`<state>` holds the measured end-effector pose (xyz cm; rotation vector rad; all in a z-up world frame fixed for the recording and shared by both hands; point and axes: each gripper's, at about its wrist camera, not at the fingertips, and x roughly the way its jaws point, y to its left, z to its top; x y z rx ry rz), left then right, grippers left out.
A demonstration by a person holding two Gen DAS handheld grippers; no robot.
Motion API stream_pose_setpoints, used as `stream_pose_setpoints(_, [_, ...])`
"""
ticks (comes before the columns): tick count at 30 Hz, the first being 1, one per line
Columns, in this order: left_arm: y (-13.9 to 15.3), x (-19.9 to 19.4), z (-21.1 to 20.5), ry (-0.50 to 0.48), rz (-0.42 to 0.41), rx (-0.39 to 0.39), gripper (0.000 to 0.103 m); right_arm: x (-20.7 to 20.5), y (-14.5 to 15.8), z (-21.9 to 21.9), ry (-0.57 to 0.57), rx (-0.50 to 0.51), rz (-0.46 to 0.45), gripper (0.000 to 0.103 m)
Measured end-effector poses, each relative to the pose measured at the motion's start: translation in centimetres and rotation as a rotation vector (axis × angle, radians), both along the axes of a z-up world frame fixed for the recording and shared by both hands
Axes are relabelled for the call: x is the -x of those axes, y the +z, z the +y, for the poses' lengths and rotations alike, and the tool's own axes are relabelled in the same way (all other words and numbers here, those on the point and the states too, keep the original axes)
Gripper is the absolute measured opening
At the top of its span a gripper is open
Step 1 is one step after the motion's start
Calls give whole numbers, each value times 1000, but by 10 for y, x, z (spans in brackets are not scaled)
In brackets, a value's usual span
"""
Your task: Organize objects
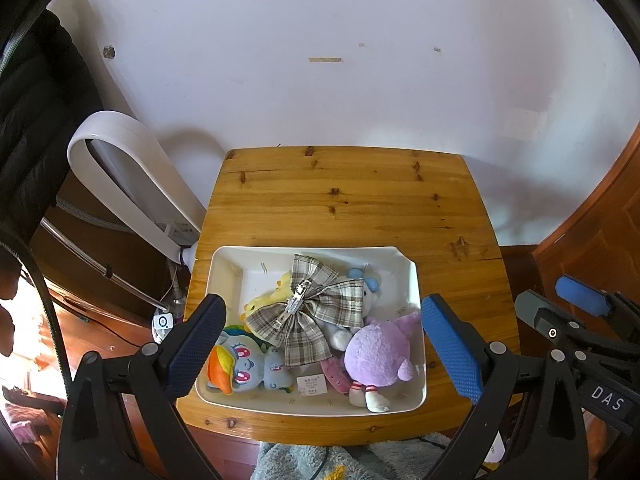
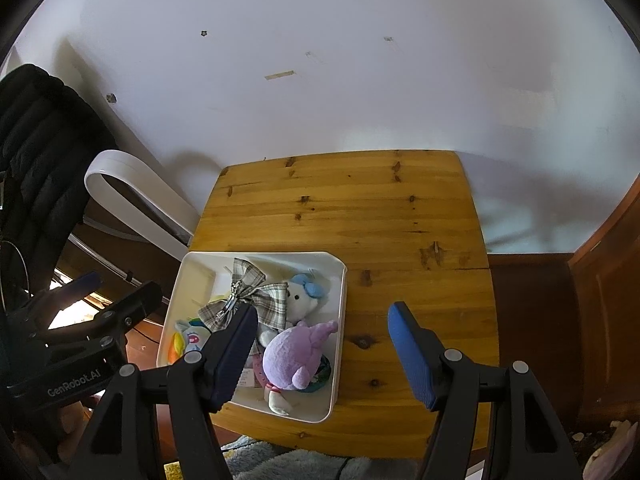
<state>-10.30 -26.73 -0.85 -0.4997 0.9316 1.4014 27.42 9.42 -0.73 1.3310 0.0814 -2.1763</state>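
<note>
A white bin point(image 1: 412, 276) point(image 2: 340, 280) sits on the near left part of a wooden table point(image 1: 344, 200) point(image 2: 344, 208). Inside lie a plaid bow point(image 1: 308, 312) point(image 2: 248, 300), a purple plush point(image 1: 380, 356) point(image 2: 292, 356), a white plush with blue bow point(image 1: 370, 292) point(image 2: 302, 296), a blue rainbow-maned plush point(image 1: 244, 368) point(image 2: 192, 338), a yellow plush point(image 1: 264, 300) and a pink strap point(image 1: 336, 374). My left gripper point(image 1: 324, 348) hangs open above the bin. My right gripper point(image 2: 322, 356) is open too, over the bin's right edge, holding nothing.
A white curved appliance point(image 1: 132, 168) point(image 2: 136, 192) leans against the wall left of the table. A black padded jacket point(image 1: 28, 112) point(image 2: 36, 136) hangs at far left. Wooden furniture point(image 2: 592, 320) stands at right. A grey fluffy rug point(image 1: 320, 460) lies below the table's near edge.
</note>
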Motion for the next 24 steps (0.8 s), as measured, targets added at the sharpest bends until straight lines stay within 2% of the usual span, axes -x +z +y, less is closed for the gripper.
stream_pose_setpoints(24, [-7,-5,2,-4,27,1,98,2,-3,2,-9,11,-9,69])
